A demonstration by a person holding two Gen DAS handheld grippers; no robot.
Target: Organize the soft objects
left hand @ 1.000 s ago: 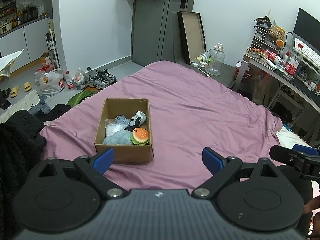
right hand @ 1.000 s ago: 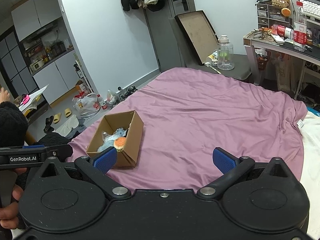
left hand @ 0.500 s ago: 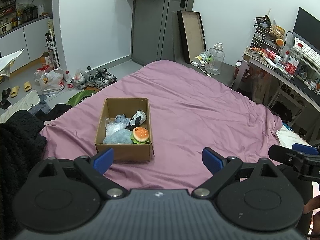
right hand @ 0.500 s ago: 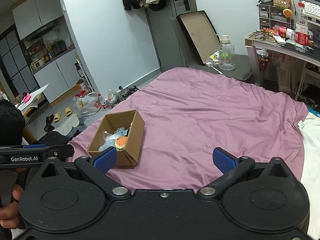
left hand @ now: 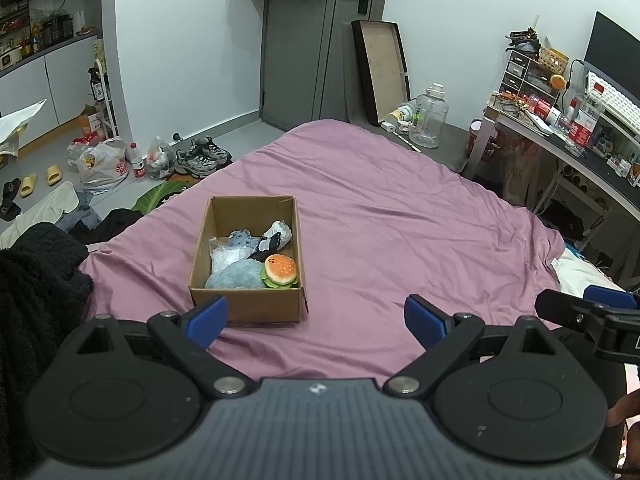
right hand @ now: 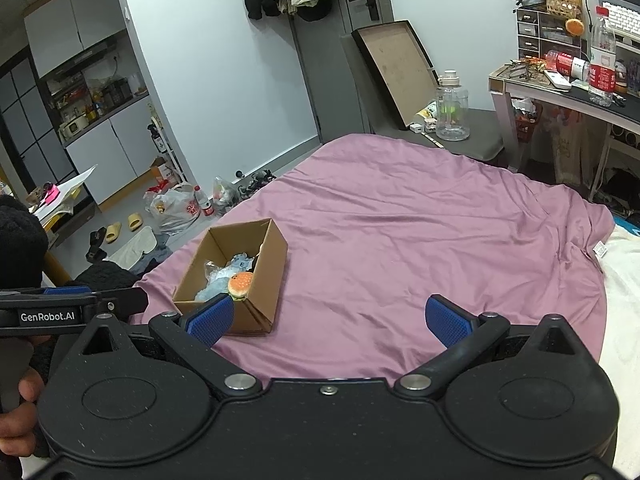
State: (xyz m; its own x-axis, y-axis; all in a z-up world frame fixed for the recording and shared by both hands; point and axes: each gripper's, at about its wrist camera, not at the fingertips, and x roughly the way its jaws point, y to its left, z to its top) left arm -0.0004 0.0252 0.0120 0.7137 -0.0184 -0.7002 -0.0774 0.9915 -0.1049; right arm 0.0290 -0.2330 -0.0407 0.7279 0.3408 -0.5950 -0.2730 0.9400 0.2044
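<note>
Both grippers held level above the near edge of a bed [left hand: 400, 208] covered by a purple sheet, each pointing forward across it. The left gripper [left hand: 316, 318] has its jaws spread wide and grasps nothing; its blue pads [left hand: 208, 318] frame bare sheet, the left pad overlapping the near wall of the cardboard box [left hand: 248, 304] in the picture. The right gripper [right hand: 338, 318] likewise has its jaws released and empty, its left pad lying over the box's near corner in its own view. Relative to the box, the left gripper sits just in front, the right gripper in front and further to the right. In the right wrist view the left gripper's side enters at the left edge, gripped by a hand [right hand: 18, 412] in a dark fuzzy sleeve [right hand: 20, 240]; in the left wrist view the tip of the right gripper enters at the right edge.

The box stands open on the sheet. Inside it lie the soft objects: a burger plush [left hand: 281, 270] in the near right corner, a pale blue plush [left hand: 236, 276] touching it on the left, a clear plastic bag [left hand: 224, 254] behind that, and a grey-and-black plush [left hand: 274, 238] against the right wall. Beyond the box, off the bed, shoes [left hand: 202, 158] and plastic bags [left hand: 102, 164] lie on the floor.
</note>
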